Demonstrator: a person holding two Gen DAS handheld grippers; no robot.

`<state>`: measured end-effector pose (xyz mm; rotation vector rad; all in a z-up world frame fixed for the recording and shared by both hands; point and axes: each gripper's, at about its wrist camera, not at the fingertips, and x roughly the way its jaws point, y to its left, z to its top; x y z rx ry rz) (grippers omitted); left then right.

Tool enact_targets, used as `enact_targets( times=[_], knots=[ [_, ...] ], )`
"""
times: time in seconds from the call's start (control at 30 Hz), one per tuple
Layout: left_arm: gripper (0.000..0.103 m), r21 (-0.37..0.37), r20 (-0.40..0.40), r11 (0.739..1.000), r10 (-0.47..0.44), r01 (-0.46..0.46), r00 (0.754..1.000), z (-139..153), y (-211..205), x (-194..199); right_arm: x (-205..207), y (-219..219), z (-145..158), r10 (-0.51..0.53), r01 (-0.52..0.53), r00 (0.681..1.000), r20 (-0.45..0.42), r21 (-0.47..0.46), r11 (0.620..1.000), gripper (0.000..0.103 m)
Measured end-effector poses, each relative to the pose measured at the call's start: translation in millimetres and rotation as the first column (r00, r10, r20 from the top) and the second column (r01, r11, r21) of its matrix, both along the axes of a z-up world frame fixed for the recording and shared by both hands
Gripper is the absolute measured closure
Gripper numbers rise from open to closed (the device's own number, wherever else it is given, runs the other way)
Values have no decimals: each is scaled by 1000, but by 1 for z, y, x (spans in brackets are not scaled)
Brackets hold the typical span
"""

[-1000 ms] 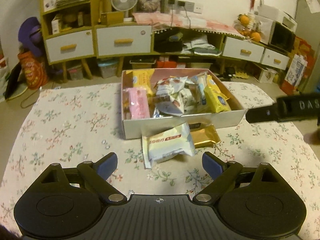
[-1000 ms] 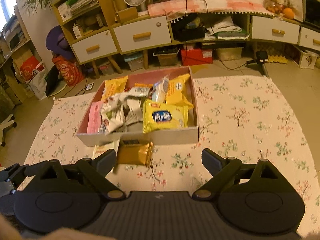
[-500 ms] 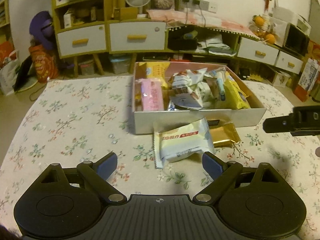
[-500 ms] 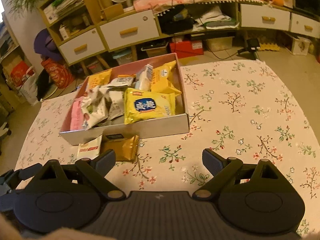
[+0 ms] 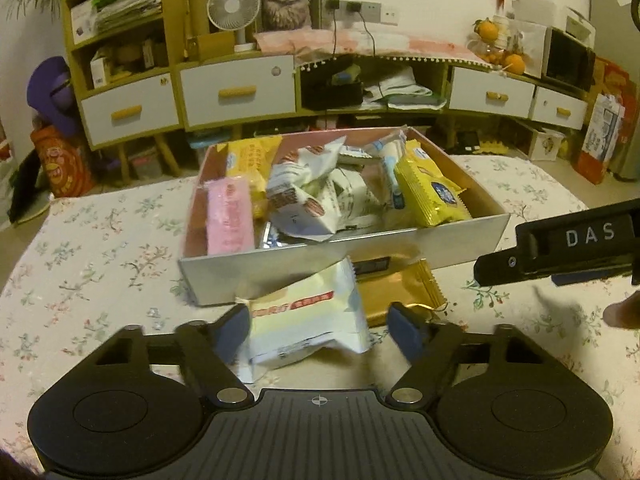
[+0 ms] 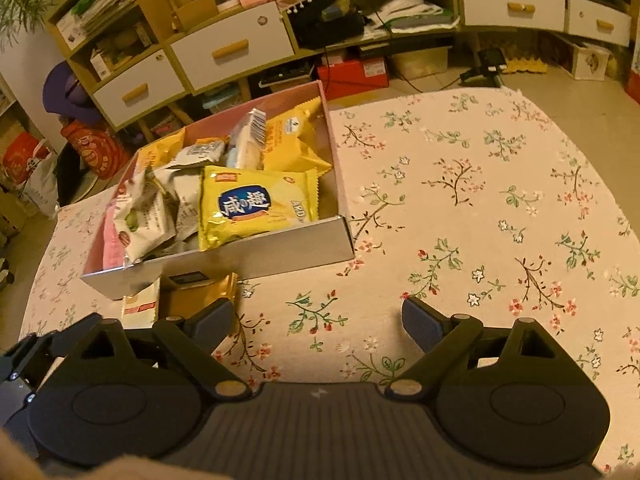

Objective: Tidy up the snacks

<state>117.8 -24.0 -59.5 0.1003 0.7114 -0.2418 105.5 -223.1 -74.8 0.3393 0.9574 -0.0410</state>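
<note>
I am seeing the white snack packet (image 5: pixel 308 324) lying between my left gripper's (image 5: pixel 320 330) wide jaws, the gold packet (image 5: pixel 394 292) just beside; the right gripper (image 6: pixel 318 318) is gaping over bare tabletop (image 6: pixel 480 208).

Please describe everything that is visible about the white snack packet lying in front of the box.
The white snack packet is a pale, glossy plastic pillow bag with a red label strip bearing white characters and crimped ends. It looks sealed and puffy, slightly crumpled. It lies on the floral tablecloth, tilted, its upper corner against the box front wall. Its right edge overlaps the gold packet. It sits between the open fingers of the left hand-held gripper; contact with them is unclear.
</note>
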Motion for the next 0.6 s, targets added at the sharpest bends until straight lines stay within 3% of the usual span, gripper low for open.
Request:
enact_targets(
  times=[0.07, 0.13, 0.23, 0.27, 0.47, 0.6],
  knots=[
    [49, 4, -2, 1000, -7, 7, 1000, -2, -4, 1, 1, -1, -3, -7, 7, 1000, -8, 9, 1000, 15],
    [72, 16, -7, 1000, -15, 16, 1000, -4, -6, 2, 2, -1, -5, -13, 13, 1000, -17, 20, 1000, 16],
    [90, 22, 1, 999, -49, 49, 999, -1, -8, -2, 2, 1, -7, -10, 11, 1000, -27, 31, 999, 17],
    [103, 22, -7, 997, -68, 68, 998, 0, -9, -3, 2, 3, -7, -5, 6, 1000, -27, 30, 1000, 17],
    [103, 69, -80, 978, -192, 198, 978, -5, 0, -20, 2, 8, -7, 18, -17, 1000, -20, 27, 999, 19],
    [103, 110, -127, 967, -217, 231, 968, -9, 17, -29, 3, 13, -8, 23, -23, 1000, -19, 39, 999, 20]
  ],
)
